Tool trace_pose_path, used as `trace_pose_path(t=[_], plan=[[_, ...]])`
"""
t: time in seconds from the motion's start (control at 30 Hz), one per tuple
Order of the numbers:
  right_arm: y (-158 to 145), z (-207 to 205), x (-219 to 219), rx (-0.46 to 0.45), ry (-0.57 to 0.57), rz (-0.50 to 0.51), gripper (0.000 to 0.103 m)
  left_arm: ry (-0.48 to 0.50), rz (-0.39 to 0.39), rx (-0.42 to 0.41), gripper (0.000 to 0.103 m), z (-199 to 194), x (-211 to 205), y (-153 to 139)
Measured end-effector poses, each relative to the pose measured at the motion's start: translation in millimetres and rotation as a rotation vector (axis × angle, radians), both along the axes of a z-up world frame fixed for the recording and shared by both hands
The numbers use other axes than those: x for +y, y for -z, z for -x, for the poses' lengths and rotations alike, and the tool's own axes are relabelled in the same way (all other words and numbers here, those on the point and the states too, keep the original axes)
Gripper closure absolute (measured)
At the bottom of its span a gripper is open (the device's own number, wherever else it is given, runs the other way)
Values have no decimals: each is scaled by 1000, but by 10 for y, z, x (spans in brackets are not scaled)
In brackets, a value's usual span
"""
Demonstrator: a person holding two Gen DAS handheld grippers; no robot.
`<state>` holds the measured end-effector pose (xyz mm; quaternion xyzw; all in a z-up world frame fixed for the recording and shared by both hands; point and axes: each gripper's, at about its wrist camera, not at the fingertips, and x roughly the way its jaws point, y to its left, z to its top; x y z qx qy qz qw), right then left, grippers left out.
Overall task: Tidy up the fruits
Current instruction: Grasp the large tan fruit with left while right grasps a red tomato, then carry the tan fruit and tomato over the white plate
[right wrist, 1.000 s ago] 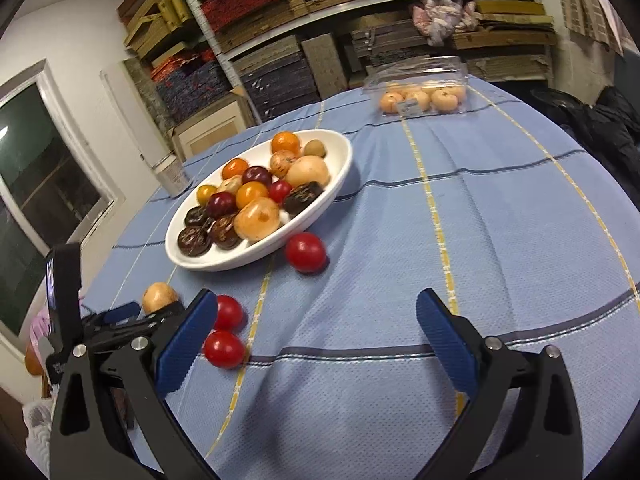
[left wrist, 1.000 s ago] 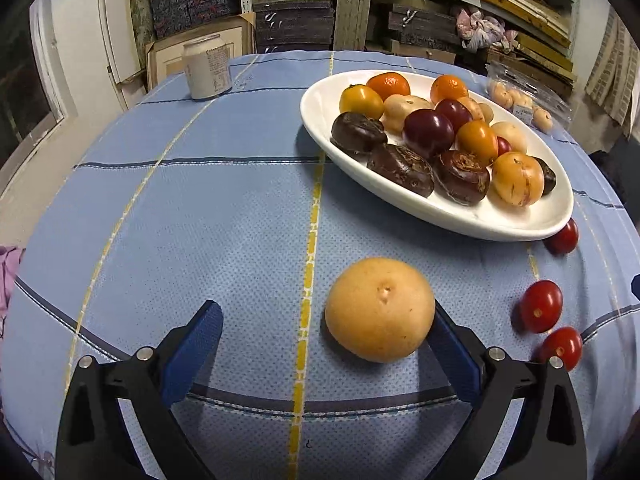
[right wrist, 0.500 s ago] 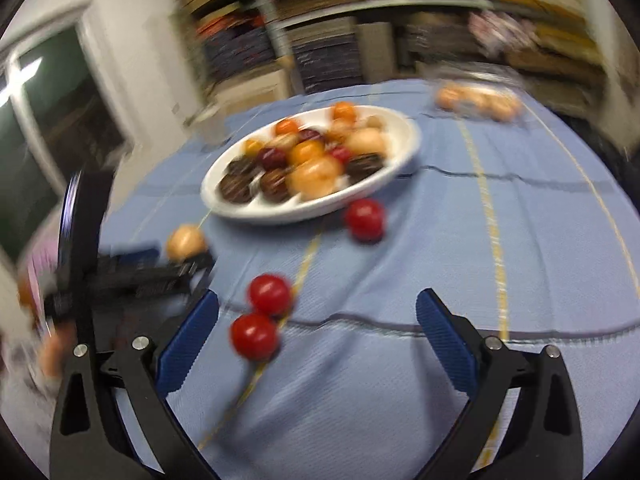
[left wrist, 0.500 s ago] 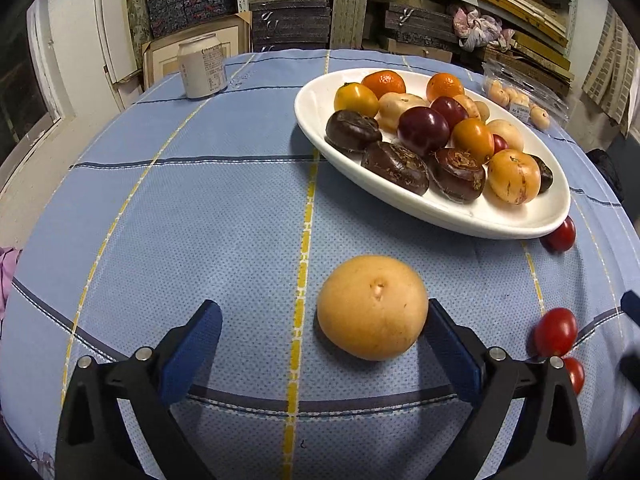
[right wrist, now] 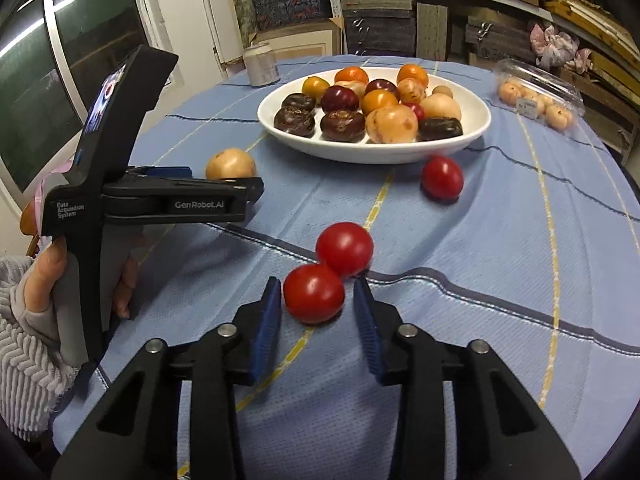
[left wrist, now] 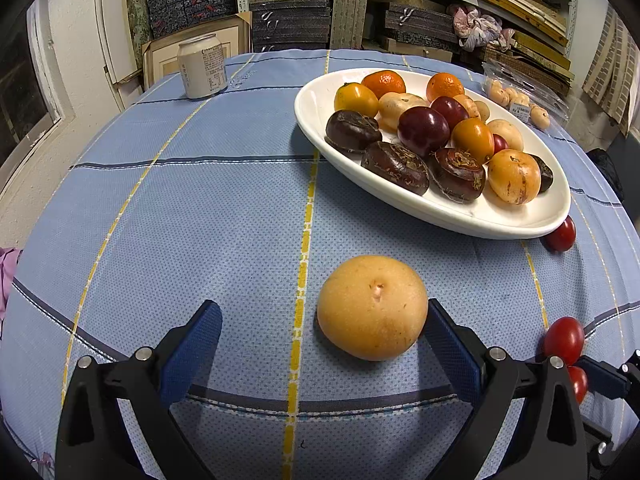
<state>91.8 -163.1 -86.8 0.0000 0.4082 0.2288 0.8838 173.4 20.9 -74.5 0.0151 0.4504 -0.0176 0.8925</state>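
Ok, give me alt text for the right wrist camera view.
The right gripper, jaws just closing, straddles a red tomato on the blue tablecloth, not pinching it. Two more tomatoes lie beyond, before a white plate of fruit; the left gripper is at the picture's left.

Red tomatoes (right wrist: 314,293), white plate (right wrist: 374,152), blue yellow-striped tablecloth (left wrist: 224,216)

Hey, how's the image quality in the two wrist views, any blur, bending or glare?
Left wrist view: sharp; fisheye curves the blue striped tablecloth; soft glare on the white oval plate. Right wrist view: also sharp; shelves bow at the edges; the red tomato casts a soft shadow.
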Motion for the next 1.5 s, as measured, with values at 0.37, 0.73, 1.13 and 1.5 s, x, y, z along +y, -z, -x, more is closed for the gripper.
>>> trace_pose_path(t=[0.37, 0.73, 1.13, 1.5], plan=[[-106, -27, -159, -35, 60, -66, 73, 0, 0, 0, 3, 0, -5, 0], [-124, -61, -275, -24, 101, -106, 73, 47, -26, -41, 27, 43, -125, -32], [-67, -157, -476, 0, 166, -147, 73, 80, -1, -150, 56, 245, -227, -220], [-379, 171, -724, -89, 204, -221, 73, 117, 10, -258, 56, 934, -272, -718]])
